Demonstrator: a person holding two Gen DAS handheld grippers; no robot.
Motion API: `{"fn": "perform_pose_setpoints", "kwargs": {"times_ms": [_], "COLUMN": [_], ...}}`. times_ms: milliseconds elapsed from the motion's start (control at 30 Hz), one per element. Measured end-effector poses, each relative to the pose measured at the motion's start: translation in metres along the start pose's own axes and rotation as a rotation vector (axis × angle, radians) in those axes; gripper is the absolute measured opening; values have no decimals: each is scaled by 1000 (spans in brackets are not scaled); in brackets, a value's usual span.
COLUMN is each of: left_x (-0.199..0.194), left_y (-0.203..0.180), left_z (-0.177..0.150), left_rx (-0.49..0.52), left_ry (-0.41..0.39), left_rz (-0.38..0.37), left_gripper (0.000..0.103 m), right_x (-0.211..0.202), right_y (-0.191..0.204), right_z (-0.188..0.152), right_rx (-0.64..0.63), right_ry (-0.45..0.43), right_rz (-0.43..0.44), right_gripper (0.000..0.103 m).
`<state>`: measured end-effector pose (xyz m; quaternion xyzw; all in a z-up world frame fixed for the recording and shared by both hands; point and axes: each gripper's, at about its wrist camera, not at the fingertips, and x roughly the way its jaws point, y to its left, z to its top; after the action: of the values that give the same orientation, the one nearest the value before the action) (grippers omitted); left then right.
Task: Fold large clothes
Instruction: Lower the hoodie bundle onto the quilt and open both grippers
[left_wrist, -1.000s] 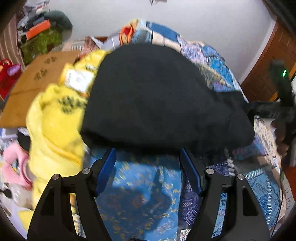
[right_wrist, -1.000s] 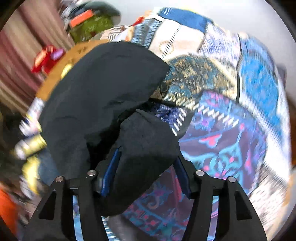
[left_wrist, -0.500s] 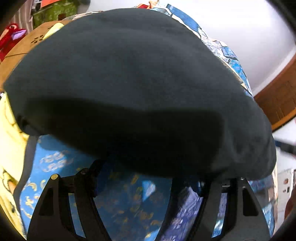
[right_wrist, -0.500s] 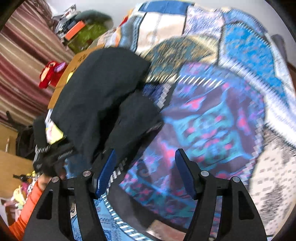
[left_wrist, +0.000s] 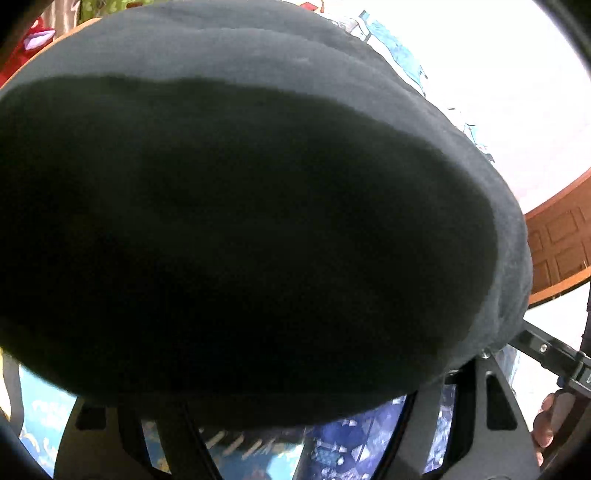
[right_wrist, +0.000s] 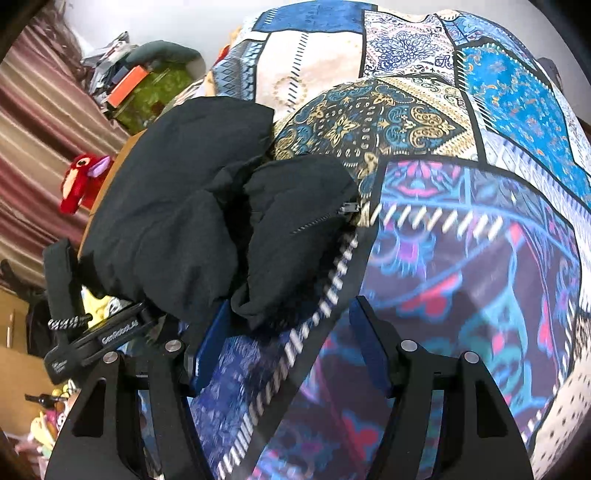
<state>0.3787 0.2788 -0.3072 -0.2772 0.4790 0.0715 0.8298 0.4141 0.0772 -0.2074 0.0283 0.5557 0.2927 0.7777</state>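
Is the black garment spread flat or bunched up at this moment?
Bunched: the black garment lies in puffy, overlapping lumps on the patterned bedspread, its zipper end exposed.

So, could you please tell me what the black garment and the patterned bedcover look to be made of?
The black garment looks like a matte, padded synthetic or fleece: soft puffy folds, no shine, and a metal-looking zipper along one edge. Which fabric it is stays open. The patterned bedcover looks like smooth, thin printed woven cloth: flat surface, crisp printed patchwork motifs, slight sheen.
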Motion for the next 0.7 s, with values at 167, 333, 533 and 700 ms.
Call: {"fn": "perform_pose_setpoints", "kwargs": {"times_ms": [167,333,533,700], "left_x": [-6,-43,-139,-243], "left_y": [4,8,-5,-49], "left_z": [-13,-33,-43,-39], "left_rx": [-8,12,70,203], "left_ry": [12,6,-152,-377], "left_rz": [-9,19,53,80], "left_gripper": [73,73,73,73], "right_x": [-12,-51,-138,-221], "right_y": [4,18,53,85], "right_z": [-5,-21,-38,-58], "right_rx": [-33,-104,-202,-269], "right_ry": [-12,-78,-259,-456], "right_rz": [-15,-44,-65,-38], "right_gripper": [62,62,62,62]}}
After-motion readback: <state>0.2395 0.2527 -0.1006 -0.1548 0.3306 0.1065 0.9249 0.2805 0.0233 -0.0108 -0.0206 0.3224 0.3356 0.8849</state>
